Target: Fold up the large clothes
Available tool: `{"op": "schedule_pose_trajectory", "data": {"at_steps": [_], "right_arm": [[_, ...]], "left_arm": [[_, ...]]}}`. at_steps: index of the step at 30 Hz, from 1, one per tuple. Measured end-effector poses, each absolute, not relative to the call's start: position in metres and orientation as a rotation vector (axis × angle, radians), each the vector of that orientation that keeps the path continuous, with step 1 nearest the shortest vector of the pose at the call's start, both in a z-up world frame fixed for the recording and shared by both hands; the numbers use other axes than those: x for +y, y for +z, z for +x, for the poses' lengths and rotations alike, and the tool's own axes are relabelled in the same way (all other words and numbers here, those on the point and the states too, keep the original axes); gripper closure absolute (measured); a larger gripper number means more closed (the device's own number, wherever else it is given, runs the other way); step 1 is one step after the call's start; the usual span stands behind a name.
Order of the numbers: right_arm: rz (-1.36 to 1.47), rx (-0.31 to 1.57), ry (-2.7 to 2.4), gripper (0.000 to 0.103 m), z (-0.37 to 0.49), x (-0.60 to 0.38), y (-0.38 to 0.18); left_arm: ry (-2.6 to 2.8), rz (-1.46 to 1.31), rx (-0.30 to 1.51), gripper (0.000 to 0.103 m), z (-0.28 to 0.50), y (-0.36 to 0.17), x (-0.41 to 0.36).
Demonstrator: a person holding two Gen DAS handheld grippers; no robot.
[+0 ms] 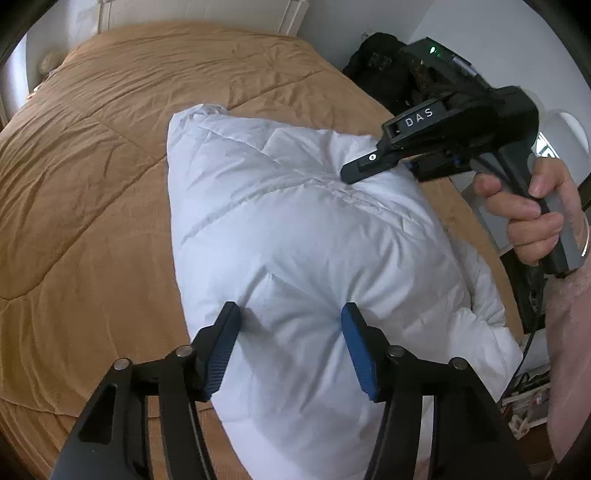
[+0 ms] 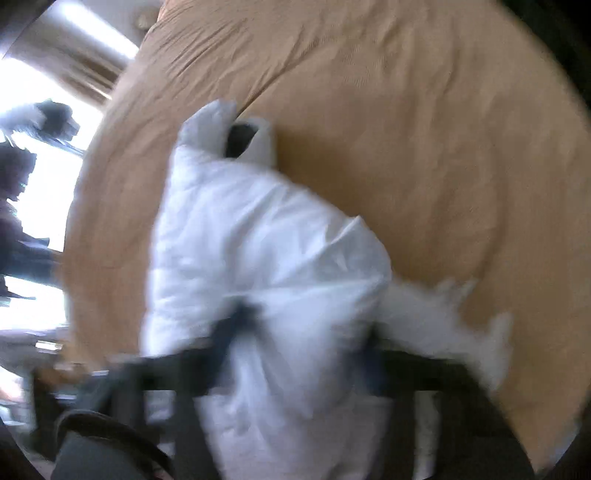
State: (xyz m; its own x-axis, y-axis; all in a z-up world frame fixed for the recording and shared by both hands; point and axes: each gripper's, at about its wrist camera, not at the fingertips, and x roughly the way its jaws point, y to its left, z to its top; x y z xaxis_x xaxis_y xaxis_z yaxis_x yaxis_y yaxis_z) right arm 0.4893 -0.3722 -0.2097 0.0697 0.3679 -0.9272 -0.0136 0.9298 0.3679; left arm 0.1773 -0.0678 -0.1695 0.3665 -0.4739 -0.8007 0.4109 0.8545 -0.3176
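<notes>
A white puffy jacket (image 1: 295, 229) lies folded into a thick bundle on the tan bed cover (image 1: 92, 184). My left gripper (image 1: 291, 332) stands open near the bundle's close end, both blue pads pushed down into the padding, which bulges between them. My right gripper (image 1: 351, 173), held by a hand (image 1: 532, 218), touches the bundle's far right side with its tip. In the right wrist view the picture is blurred: the jacket (image 2: 258, 240) fills the gap of the right gripper (image 2: 304, 343), and whether the pads squeeze it is unclear. A sleeve cuff (image 2: 243, 140) points away.
The tan cover (image 2: 424, 147) spreads wide to the left of and beyond the jacket. A black bag (image 1: 376, 62) sits against the wall past the bed's right edge. A white headboard (image 1: 288, 14) stands at the far end. Cables and clutter (image 1: 528, 398) lie on the floor at the right.
</notes>
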Motion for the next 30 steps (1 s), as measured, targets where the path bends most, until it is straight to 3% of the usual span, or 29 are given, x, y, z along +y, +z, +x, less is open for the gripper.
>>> {"op": "schedule_pose_trajectory", "data": {"at_steps": [1,4,11,16,19,23,27,30], "right_arm": [[0.293,1.472,0.304,0.084,0.487,-0.372,-0.209],[0.242,1.422,0.275,0.090,0.476,-0.377,-0.192],[0.299,1.467,0.074,0.090,0.463,-0.441,-0.246],[0.255,1.459,0.026,0.086,0.462,-0.437,-0.266],[0.192,1.431,0.002,0.078,0.458,-0.419,-0.252],[0.169,1.327,-0.041,0.078,0.432,-0.411,-0.202],[0.117,1.113,-0.028,0.077,0.355,-0.386,-0.137],[0.093,1.085,-0.016,0.077,0.298,-0.368,-0.136]], "left_arm": [[-0.578,-0.065,1.051,0.043,0.176,-0.171,-0.071],[-0.610,-0.060,1.039,0.041,0.168,-0.168,-0.082],[-0.577,-0.182,1.027,0.040,0.174,-0.157,-0.072],[-0.571,-0.076,1.044,0.040,0.178,-0.173,-0.097],[-0.535,-0.032,1.067,0.040,0.175,-0.186,-0.102],[-0.532,-0.074,1.090,0.040,0.174,-0.189,-0.090],[-0.523,-0.055,1.080,0.040,0.172,-0.187,-0.093],[-0.501,-0.004,1.057,0.040,0.166,-0.185,-0.100]]}}
